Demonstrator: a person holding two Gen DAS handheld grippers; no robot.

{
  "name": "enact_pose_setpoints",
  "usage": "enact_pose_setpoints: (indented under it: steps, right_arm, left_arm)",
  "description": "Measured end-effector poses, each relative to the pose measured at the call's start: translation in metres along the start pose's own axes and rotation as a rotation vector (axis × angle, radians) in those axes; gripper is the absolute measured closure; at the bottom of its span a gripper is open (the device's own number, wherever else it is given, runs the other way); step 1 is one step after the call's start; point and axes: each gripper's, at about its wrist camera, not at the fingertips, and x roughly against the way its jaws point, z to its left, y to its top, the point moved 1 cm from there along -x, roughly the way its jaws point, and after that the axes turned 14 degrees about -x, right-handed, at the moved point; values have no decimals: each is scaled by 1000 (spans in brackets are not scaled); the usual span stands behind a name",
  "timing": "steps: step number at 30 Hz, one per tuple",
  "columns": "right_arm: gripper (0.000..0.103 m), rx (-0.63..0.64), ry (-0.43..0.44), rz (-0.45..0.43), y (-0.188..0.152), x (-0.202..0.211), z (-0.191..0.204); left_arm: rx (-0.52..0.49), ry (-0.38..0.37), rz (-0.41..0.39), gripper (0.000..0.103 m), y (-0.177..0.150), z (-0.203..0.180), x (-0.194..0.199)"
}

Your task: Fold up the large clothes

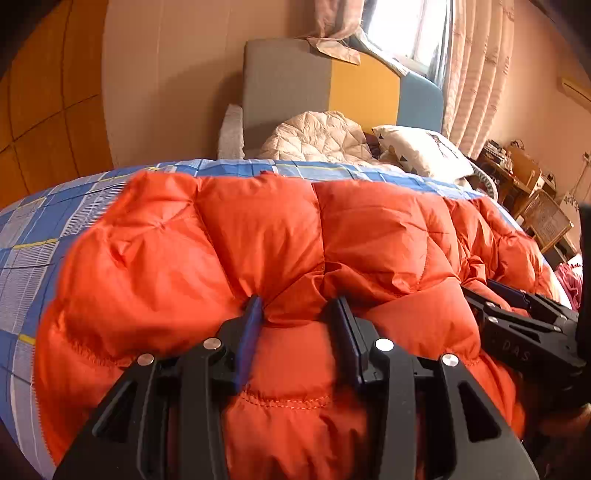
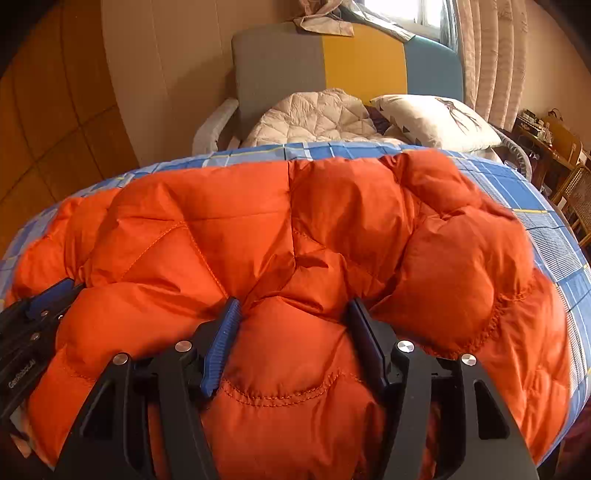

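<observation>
An orange quilted down jacket [image 1: 258, 240] lies bunched across the blue plaid bed sheet [image 1: 33, 236]; it also fills the right wrist view [image 2: 295, 221]. My left gripper [image 1: 299, 301] has its two fingers pressed into a thick puffed fold of the jacket's near edge, clamping it. My right gripper [image 2: 293, 304] clamps another puffed fold of the same edge. The right gripper shows at the right of the left wrist view [image 1: 517, 314]; the left gripper shows at the left of the right wrist view [image 2: 37, 310]. The two sit side by side along the edge.
A beige quilted garment [image 1: 317, 136] and a white pillow [image 1: 421, 149] lie at the bed's far end against a grey, yellow and blue headboard [image 1: 288, 85]. Wicker chairs and a cluttered desk [image 1: 532, 192] stand at the right. A curtained window [image 1: 406, 29] is behind.
</observation>
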Motion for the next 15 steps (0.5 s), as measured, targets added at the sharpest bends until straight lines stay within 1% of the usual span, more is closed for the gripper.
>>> enact_pose_setpoints:
  steps: [5,8,11,15]
  right_arm:
    - [43,-7,2,22,-2,-18,0]
    - [43,-2,4,10,-6,-21,-1]
    - [43,0,-1,16,-8,-21,0]
    - [43,14,-4,35,-5,-15,3]
  left_arm:
    - [-11,-9,-2,64,-6,2,-12]
    - [-11,-14,-13,64,-11,2,-15]
    - [-12,-10,-13,64,-14,2,-17]
    - [-11,-20,6,64,-10,2,-13]
